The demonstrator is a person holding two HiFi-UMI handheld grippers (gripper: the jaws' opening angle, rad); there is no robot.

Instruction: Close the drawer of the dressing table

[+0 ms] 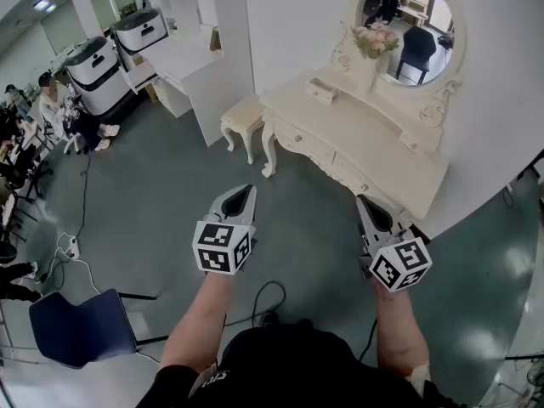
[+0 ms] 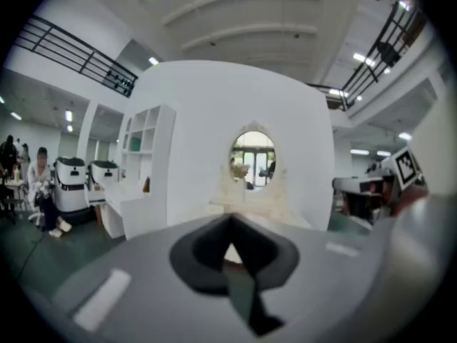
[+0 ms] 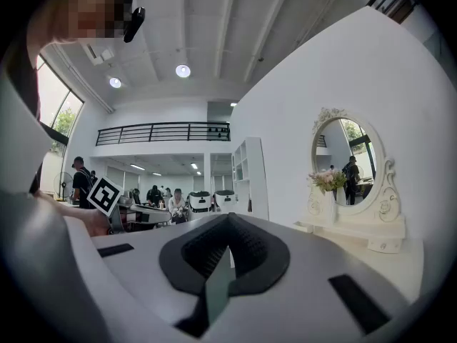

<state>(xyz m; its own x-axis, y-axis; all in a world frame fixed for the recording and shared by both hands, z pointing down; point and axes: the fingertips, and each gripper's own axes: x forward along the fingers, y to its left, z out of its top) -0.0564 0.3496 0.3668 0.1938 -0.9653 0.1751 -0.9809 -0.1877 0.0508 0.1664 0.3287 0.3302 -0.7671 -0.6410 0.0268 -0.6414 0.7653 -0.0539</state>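
Note:
The cream dressing table [image 1: 374, 138] with an oval mirror [image 1: 414, 24] stands against the white wall, ahead and to the right in the head view. A small drawer [image 1: 321, 90] on its top at the left sticks out a little. My left gripper [image 1: 246, 190] and right gripper [image 1: 362, 201] hover over the green floor, well short of the table, both shut and holding nothing. In the left gripper view, the left gripper [image 2: 230, 224] points at the distant table [image 2: 250, 204]. The right gripper [image 3: 228, 221] has the table [image 3: 371, 236] off to its right.
A cream stool [image 1: 242, 117] stands left of the table, beside a white desk with shelves [image 1: 200, 58]. A blue chair [image 1: 81, 325] and floor cables [image 1: 268, 300] lie near my feet. Grey machines [image 1: 93, 66] and seated people are at the far left.

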